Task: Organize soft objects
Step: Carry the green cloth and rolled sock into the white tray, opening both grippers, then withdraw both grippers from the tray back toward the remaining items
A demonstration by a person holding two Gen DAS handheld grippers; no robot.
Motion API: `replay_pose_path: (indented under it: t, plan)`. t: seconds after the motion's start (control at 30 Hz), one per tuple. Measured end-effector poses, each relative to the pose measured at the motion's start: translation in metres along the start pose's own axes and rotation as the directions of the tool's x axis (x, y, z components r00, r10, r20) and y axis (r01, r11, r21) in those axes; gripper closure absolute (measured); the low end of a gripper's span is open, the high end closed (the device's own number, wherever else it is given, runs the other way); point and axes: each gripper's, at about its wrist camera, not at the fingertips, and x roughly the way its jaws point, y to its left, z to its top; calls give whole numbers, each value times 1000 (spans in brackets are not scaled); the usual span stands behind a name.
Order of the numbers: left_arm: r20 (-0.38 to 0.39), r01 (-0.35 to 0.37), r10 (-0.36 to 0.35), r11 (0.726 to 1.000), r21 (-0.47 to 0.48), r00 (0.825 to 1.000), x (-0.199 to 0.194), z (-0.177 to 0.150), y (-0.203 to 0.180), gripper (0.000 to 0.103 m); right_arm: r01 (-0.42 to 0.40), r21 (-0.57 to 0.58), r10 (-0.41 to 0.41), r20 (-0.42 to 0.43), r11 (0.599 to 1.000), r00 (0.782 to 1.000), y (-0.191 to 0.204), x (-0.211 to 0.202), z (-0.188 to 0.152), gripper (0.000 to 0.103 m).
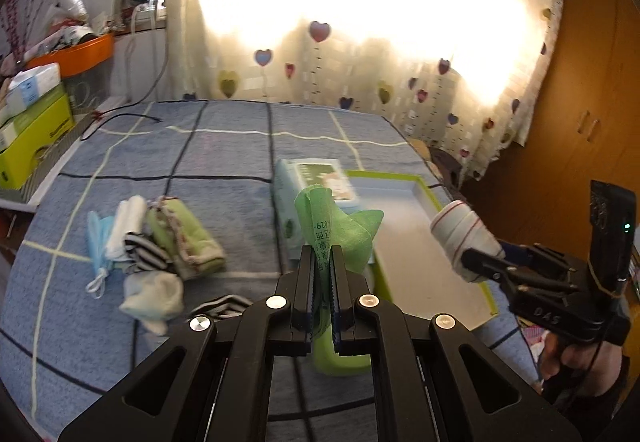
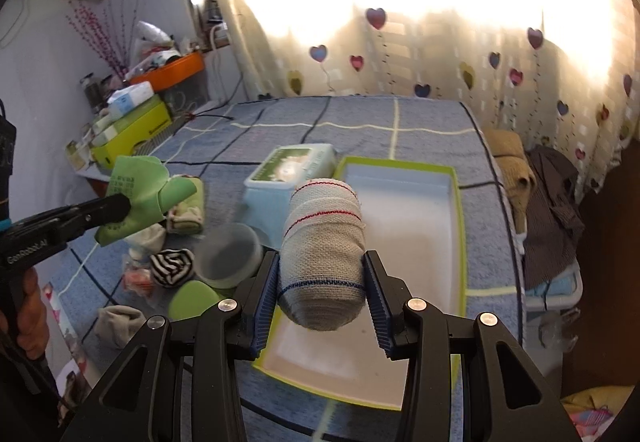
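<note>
Soft objects on a blue checked bed (image 1: 224, 146), seen from both wrist views. Left tool (image 1: 322, 254): pads pressed together on a folded green cloth (image 1: 340, 226) with printed characters, held clear above the bed. Right tool (image 2: 322, 274): pads set partway apart and pinching a rolled bandage (image 2: 324, 242), grey-white with red and blue stitch lines, which hangs over a white tray (image 2: 420, 226) with a lime-green rim. A wipes pack (image 2: 288, 178) lies just beside the tray's left edge. Left of the pack sits a heap of small textiles: a green towel (image 1: 188, 238), a striped sock (image 1: 146, 254), a blue face mask (image 1: 98, 242) and a pale sock (image 1: 154, 298). A clear tub (image 2: 228, 250) stands near the heap in the right wrist view. Behind the bed hangs a heart-print curtain (image 1: 360, 42), brightly backlit. At the bed's left edge stand a lime-green box (image 1: 32, 138) and an orange bin (image 1: 80, 50). A hand (image 1: 580, 358) grips the right tool's handle.
</note>
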Motion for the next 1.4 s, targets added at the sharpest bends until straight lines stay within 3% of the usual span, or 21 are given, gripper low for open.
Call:
replay_pose_path:
  t: [0.3, 0.5, 0.9, 1.13, 1.4]
  plan:
    - [-93, 86, -81, 995, 46, 992, 38, -5, -54, 97, 38, 67, -35, -45, 997, 998, -35, 10, -21, 62]
    - [-153, 106, -96, 992, 61, 984, 63, -10, -73, 96, 55, 82, -48, -87, 995, 995, -46, 24, -31, 62]
    - [-234, 109, -91, 992, 64, 968, 107, -15, -89, 96, 90, 88, -78, -126, 992, 989, -61, 44, -35, 62]
    - [-284, 141, -121, 989, 51, 951, 123, -20, -92, 96, 103, 64, -92, -158, 993, 983, -60, 50, -35, 53]
    - [-274, 163, -142, 985, 56, 951, 120, -19, -90, 90, 125, 46, -118, -137, 991, 984, -56, 36, -33, 47]
